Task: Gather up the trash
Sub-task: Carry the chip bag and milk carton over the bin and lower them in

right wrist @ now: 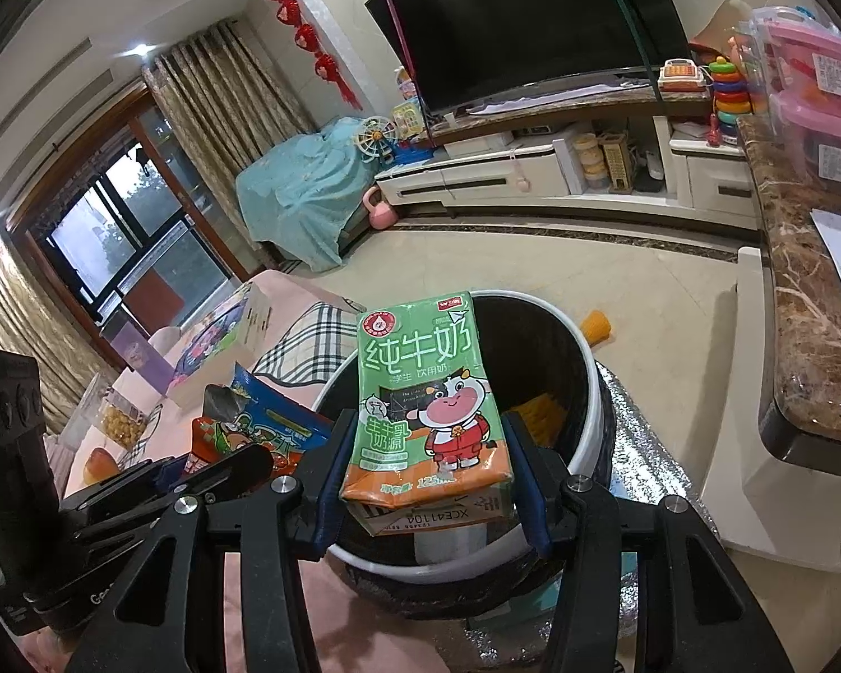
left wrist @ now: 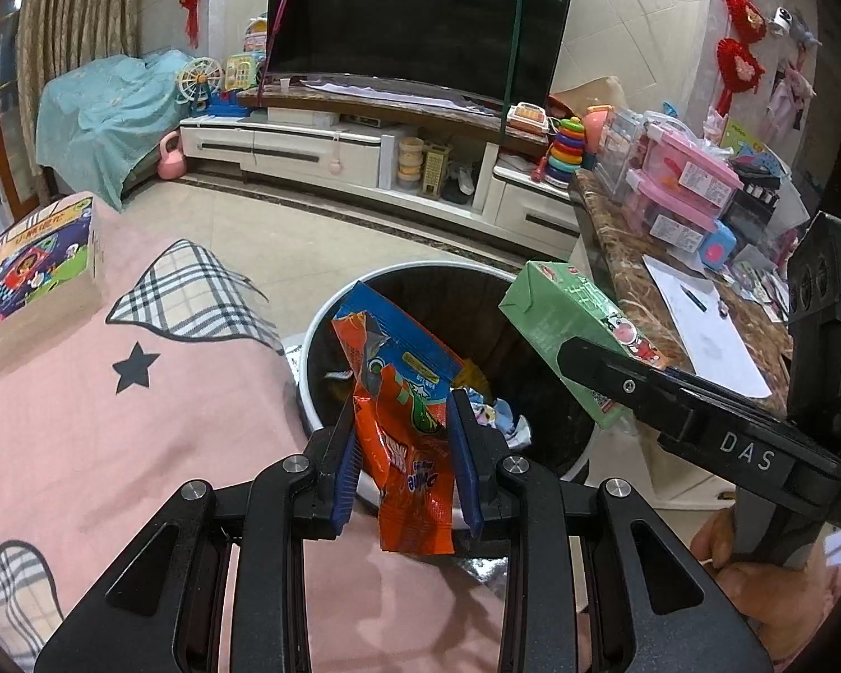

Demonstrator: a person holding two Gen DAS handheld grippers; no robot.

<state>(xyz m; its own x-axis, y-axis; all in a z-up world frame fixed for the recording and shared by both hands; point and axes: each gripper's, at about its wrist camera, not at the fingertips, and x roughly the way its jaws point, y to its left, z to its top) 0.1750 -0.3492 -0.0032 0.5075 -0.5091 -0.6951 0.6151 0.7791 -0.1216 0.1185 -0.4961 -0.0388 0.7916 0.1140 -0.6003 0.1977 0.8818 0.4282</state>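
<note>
Left tongs (left wrist: 403, 437): closed on your snack wrapper (left wrist: 406, 409), over the trash bin (left wrist: 331, 308); limp, light, slippery film.
Right tongs (right wrist: 429, 468): clamping your milk carton (right wrist: 429, 409) by its sides above the bin; stiff, probably light.

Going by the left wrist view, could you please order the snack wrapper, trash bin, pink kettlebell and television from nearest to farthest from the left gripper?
1. Snack wrapper, clamped in the left gripper.
2. Trash bin, just ahead, below.
3. Pink kettlebell, on the floor, far left.
4. Television, on the stand behind.
</note>
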